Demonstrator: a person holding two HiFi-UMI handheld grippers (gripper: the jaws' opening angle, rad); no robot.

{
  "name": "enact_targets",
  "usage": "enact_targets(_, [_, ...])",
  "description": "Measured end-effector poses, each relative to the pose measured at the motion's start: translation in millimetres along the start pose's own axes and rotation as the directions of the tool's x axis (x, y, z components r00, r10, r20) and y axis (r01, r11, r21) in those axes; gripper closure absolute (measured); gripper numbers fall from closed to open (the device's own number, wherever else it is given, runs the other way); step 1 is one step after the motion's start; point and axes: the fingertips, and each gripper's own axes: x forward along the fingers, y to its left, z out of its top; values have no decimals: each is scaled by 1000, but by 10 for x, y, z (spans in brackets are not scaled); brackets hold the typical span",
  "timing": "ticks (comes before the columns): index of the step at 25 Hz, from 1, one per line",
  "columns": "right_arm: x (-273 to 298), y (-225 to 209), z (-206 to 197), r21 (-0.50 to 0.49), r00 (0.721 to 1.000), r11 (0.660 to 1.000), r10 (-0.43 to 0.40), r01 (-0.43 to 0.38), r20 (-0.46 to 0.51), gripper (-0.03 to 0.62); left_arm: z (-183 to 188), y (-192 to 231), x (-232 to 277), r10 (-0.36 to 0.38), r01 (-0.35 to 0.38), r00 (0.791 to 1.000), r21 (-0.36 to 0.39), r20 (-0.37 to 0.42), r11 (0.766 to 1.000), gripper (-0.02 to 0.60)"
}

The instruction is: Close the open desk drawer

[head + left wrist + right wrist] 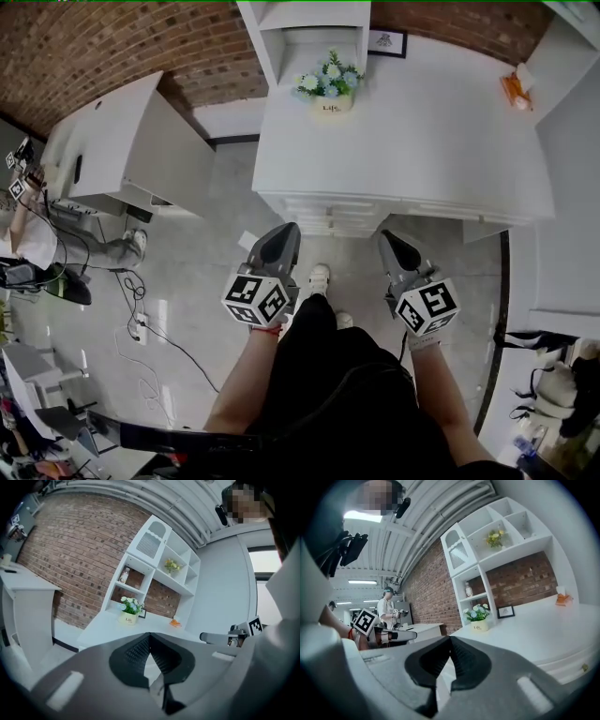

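**A:** How do the fingers stand?

**B:** On the grey left gripper (pixel 149 635) the two black ribbed jaws meet at their tips, and nothing is between them. The grey right gripper (pixel 450 638) is the same, closed and empty.

**A:** And the drawer?

**B:** The white desk drawer (pixel 328 220) is at the centre of the head view, under the front edge of the wide white desk (pixel 422 141). Both gripper tips hover near it and, as it seems, apart from it. The fronts look stepped, so I judge the drawer is a little out, but I cannot tell for sure. The push is not yet done, I think.

**A:** What does one view add?

**B:** Only the head view shows the grippers beside the drawer. The gripper views look over the desk top. They show the cream pot of pale flowers (pixel 478 620) and the tall white shelf unit (pixel 154 559). The right gripper view also shows a second person (pixel 386 609) at middle left.
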Motion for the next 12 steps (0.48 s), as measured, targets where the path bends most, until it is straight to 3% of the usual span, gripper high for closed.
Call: enact_targets(12, [-204, 248, 84, -49, 999, 998, 44, -42, 21, 592, 65, -236, -316, 9, -10, 999, 36, 44, 999, 578])
